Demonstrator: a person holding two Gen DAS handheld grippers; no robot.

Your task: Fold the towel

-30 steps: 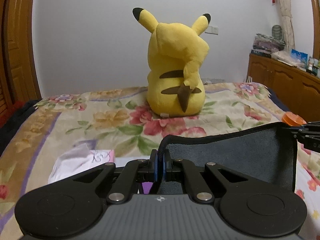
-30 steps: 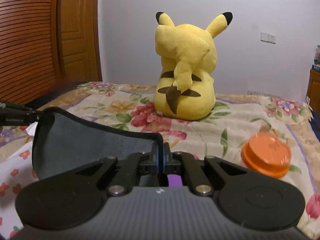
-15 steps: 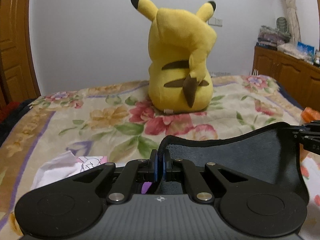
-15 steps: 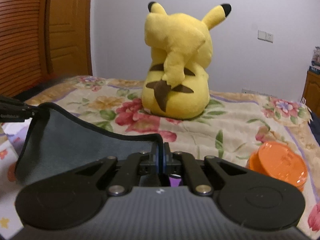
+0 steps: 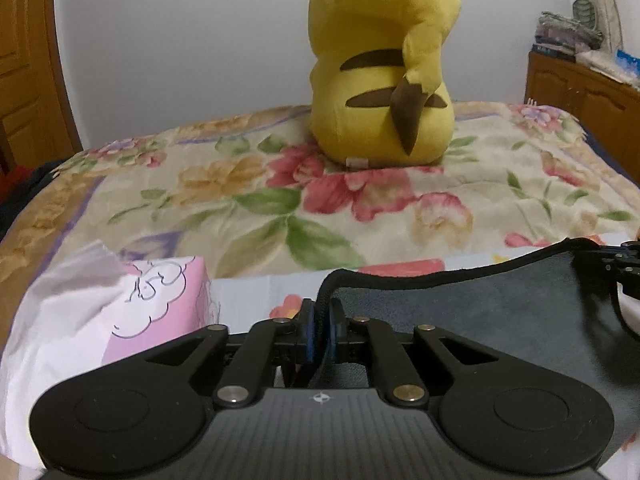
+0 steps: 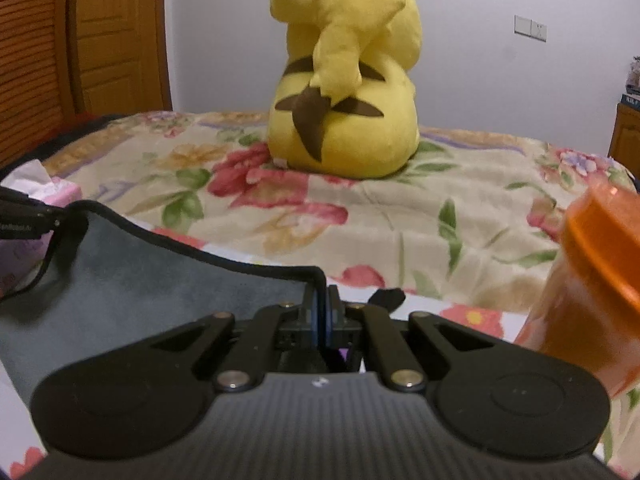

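Observation:
A dark grey towel with a black hem point(image 5: 480, 312) hangs stretched between my two grippers, low over the flowered bedspread. My left gripper point(image 5: 320, 312) is shut on its left top corner. My right gripper point(image 6: 320, 308) is shut on its right top corner; the towel point(image 6: 160, 280) spreads to the left in that view. Each gripper shows at the edge of the other's view: the right one point(image 5: 624, 260) and the left one point(image 6: 24, 220). The towel's lower part is hidden behind the gripper bodies.
A big yellow plush toy point(image 5: 380, 72) sits on the bed point(image 5: 240, 184) ahead. A pink tissue pack with white tissue point(image 5: 120, 304) lies close on the left. An orange-lidded jar point(image 6: 592, 280) stands close on the right. A wooden cabinet point(image 5: 580, 100) is at far right.
Both grippers have moved forward and lower with the towel. The plush toy, tissue pack and orange jar all appear closer and larger.

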